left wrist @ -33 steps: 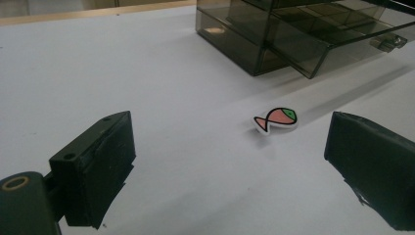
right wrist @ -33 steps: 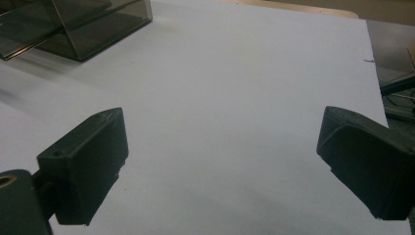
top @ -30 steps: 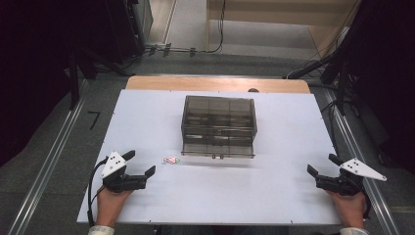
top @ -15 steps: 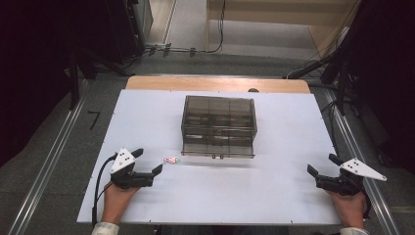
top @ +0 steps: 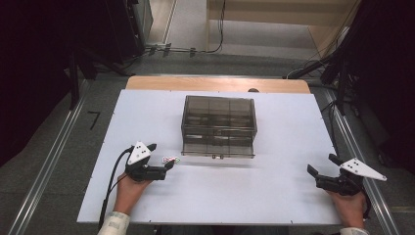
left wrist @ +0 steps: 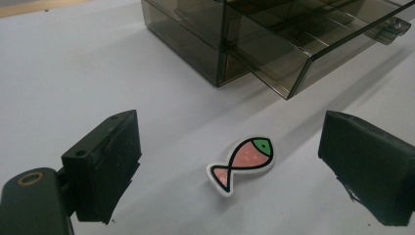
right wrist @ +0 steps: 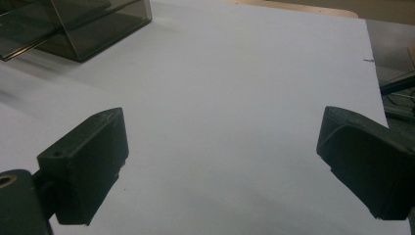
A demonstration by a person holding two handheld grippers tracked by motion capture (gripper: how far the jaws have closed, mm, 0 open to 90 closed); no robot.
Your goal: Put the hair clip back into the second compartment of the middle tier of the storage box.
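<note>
A person's left hand (top: 128,188) comes in from the near edge of a white bench (top: 274,196), forearm angled slightly inward, and holds the left gripper (top: 163,165) low and nearly level over the surface, pointing ahead and to the right toward a smoky clear drawer box (top: 219,122). Its jaws stand wide apart and have just been closing a little, with nothing pressed between them. A small fish sticker (left wrist: 241,164), pink with a green head and a black outline, lies flat on the bench just ahead of the left gripper and between the lines of its two jaws, touching neither. The drawer box stands a little beyond the sticker, and its lower drawer (left wrist: 313,54) is pulled partly out toward the gripper. The right hand (top: 351,208) rests at the near right corner of the bench, well apart from the box, and holds the right gripper (top: 320,168) level, pointing left and slightly away. Its jaws are also wide apart, with bare bench between them. No writing or brand can be read on the sticker, the box or the grippers.
</note>
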